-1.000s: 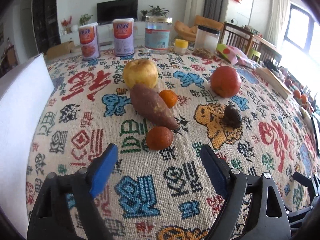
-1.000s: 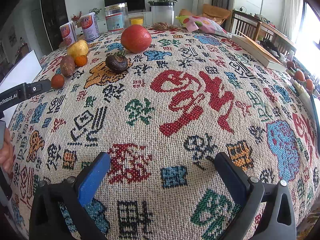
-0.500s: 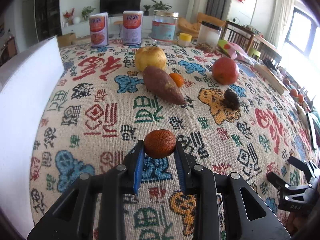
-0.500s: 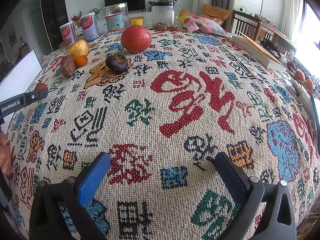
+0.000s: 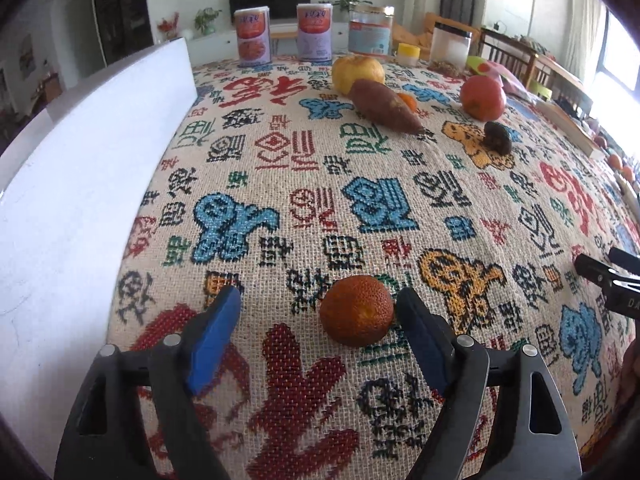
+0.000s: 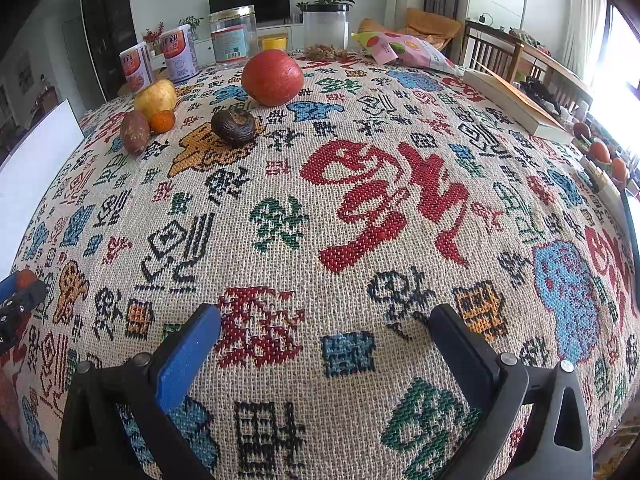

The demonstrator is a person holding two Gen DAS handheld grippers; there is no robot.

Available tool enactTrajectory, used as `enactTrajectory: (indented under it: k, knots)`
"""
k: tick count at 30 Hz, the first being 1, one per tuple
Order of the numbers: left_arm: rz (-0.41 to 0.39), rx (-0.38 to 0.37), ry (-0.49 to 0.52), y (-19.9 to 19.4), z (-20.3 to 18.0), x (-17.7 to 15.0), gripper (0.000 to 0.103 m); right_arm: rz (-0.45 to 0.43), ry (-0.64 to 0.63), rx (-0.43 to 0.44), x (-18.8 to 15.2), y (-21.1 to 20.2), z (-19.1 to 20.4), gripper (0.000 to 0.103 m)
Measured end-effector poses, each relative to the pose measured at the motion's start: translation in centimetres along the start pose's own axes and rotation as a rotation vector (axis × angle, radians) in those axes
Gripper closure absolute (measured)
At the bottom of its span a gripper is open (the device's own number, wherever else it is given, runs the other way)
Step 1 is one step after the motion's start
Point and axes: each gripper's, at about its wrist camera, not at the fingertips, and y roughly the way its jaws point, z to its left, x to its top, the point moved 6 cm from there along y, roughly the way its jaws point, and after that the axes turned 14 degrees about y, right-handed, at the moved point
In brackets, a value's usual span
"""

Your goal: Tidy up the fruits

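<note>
Left tool [image 5: 318, 312]: spread wide, released, low over the worktop [image 5: 280, 184] with its woven patterned cloth. White board [image 5: 80, 184] just off the tool's left side, standing along the worktop edge. Small dark-orange fruit [image 5: 356, 311] resting on the cloth between the two fingers, close against the right finger [image 5: 420, 340], well clear of the left finger [image 5: 216, 332]. Far ahead of the tool, a cluster: yellow apple [image 5: 358, 73], sweet potato [image 5: 386, 106] lying just in front of it, small tangerine [image 5: 408, 101] tucked beside the sweet potato. Ahead and to the right: large red-orange fruit [image 5: 482, 97], with a dark wrinkled fruit [image 5: 497, 139] nearer the tool. Cans and jars [image 5: 314, 32] lined up along the far edge. At the right rim of this view, the tip of the other tool.

Right tool [image 6: 324, 332]: likewise spread open, grasping nothing, only cloth between its fingers. Far left of it, at the view's edge, the left tool [image 6: 20, 300] with the small dark-orange fruit [image 6: 26, 278] peeking beside it. Ahead and left: sweet potato [image 6: 135, 133], small tangerine [image 6: 162, 121], yellow apple [image 6: 155, 94]. Further right, the dark wrinkled fruit [image 6: 233, 127], then the large red-orange fruit [image 6: 272, 77] behind it. Far ahead and to the right: snack bag [image 6: 404, 50] and a book [image 6: 516, 104].
</note>
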Motion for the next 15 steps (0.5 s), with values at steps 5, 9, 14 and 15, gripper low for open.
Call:
enactTrajectory:
  k: [5,9,14,15]
  knots:
    - [0.009,0.014,-0.015,0.2,0.2,-0.2,0.012,0.000,0.000,0.000,0.0,0.0,0.0,0.000]
    - [0.014,0.017,-0.006,0.3,0.0,-0.2,0.007,0.000,0.001,0.001,0.0,0.0,0.0,0.000]
    - [0.014,0.017,-0.006,0.3,0.0,-0.2,0.007,0.068,-0.056,0.033,1.0,0.5,0.6,0.001]
    - [0.014,0.017,-0.006,0.3,0.0,-0.2,0.007,0.079,-0.066,0.052,2.0,0.7,1.0,0.002]
